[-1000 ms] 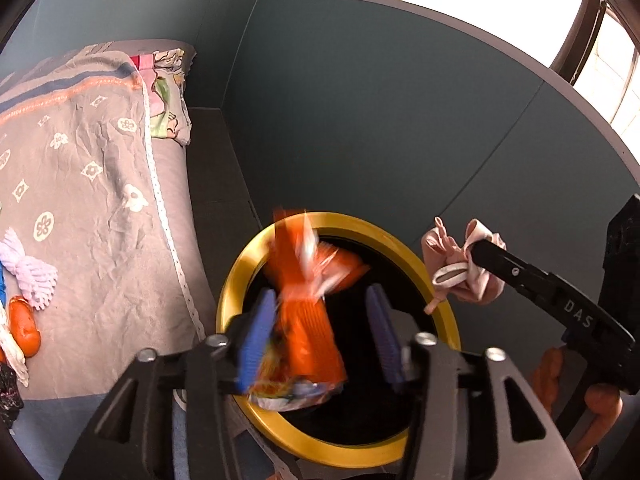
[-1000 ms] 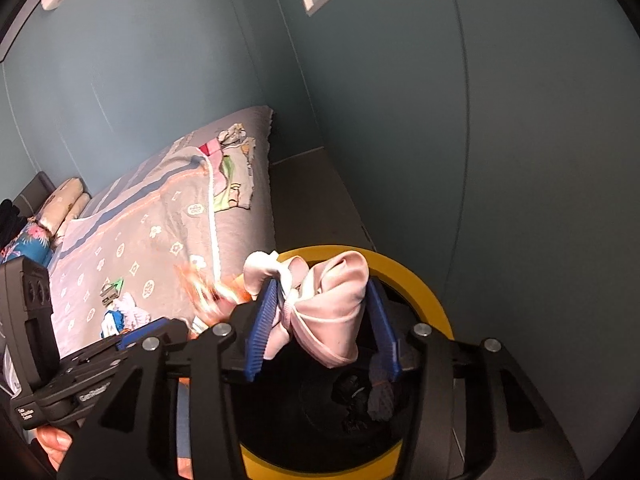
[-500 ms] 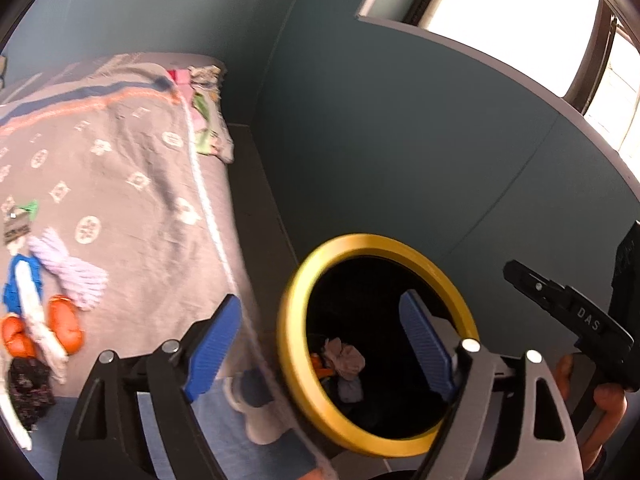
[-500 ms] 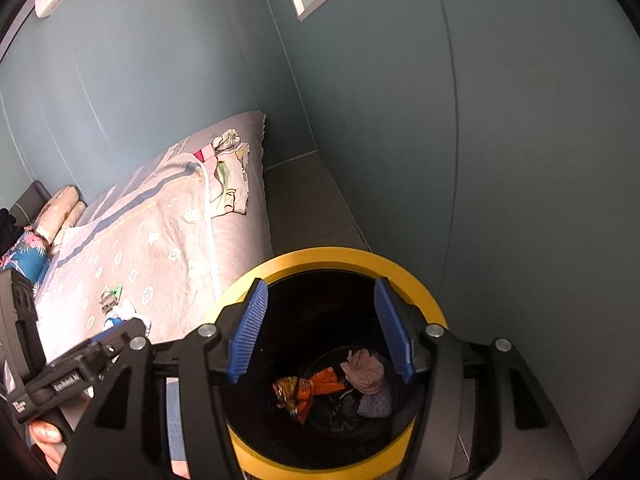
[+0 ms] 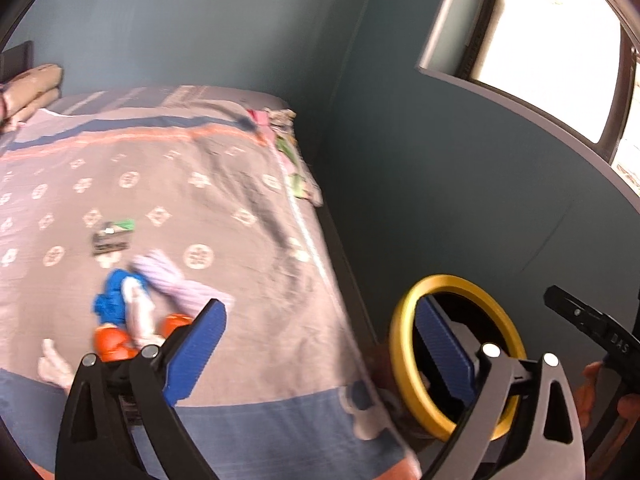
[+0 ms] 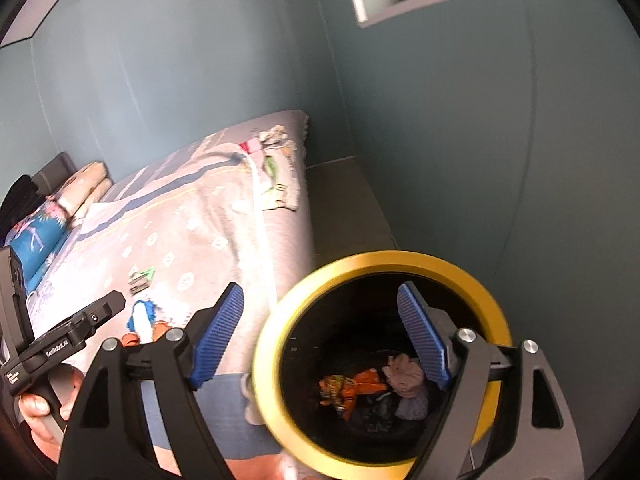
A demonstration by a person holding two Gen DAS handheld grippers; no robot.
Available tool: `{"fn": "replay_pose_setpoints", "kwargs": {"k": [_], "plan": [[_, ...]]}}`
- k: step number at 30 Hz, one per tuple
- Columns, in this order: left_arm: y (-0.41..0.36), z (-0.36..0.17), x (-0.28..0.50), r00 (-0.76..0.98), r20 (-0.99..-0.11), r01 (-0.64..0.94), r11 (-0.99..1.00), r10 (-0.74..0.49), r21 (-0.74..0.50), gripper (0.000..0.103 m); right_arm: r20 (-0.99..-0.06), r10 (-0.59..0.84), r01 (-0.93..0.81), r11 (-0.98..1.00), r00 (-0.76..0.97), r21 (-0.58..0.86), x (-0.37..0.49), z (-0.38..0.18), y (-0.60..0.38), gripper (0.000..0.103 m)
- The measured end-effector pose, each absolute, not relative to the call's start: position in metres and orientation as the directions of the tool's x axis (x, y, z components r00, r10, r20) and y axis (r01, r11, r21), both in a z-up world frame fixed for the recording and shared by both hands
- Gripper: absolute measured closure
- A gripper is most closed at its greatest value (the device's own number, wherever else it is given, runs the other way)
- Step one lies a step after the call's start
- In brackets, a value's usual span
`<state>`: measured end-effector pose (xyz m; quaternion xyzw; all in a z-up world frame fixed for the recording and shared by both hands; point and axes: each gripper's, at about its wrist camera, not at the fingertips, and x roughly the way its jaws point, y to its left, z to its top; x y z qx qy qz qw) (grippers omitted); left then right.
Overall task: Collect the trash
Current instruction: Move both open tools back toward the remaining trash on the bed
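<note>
orange and pink now lie at the bottom of the yellow-rimmed bin (image 6: 486,300), lower right in the right wrist view: the orange wrapper (image 6: 352,388) and the pink cloth (image 6: 404,374) rest side by side there, so both drops look finished. a second ago each tool was closed on one of them above the rim; half a second ago they were already inside. the left tool (image 5: 320,354) is spread wide and carries nothing, and it has swung off the bin toward the bed (image 5: 224,208), with the bin (image 5: 400,344) now at its lower right. the right tool (image 6: 320,334) is also wide open and empty, shifted so only its right finger sits over the opening. at lower left of the left view more trash waits on the bed: a blue scrap (image 5: 112,300), a lilac wrapper (image 5: 172,276), orange bits (image 5: 114,344) and a dark packet (image 5: 110,238). that pile seems the next target.
</note>
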<state>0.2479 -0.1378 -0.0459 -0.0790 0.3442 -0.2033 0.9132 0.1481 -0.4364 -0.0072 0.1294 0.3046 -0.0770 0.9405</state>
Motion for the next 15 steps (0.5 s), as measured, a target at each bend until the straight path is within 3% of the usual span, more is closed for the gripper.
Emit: {"fn": "replay_pose_setpoints", "kwargs": {"k": [15], "plan": [[-0.030, -0.050, 0.247, 0.753, -0.613, 0.105, 0.963, -0.239, -0.248, 0.009, -0.554, 0.116, 0.002, 0.978, 0.824, 0.208, 0.186, 0.002, -0.330, 0.022]]}}
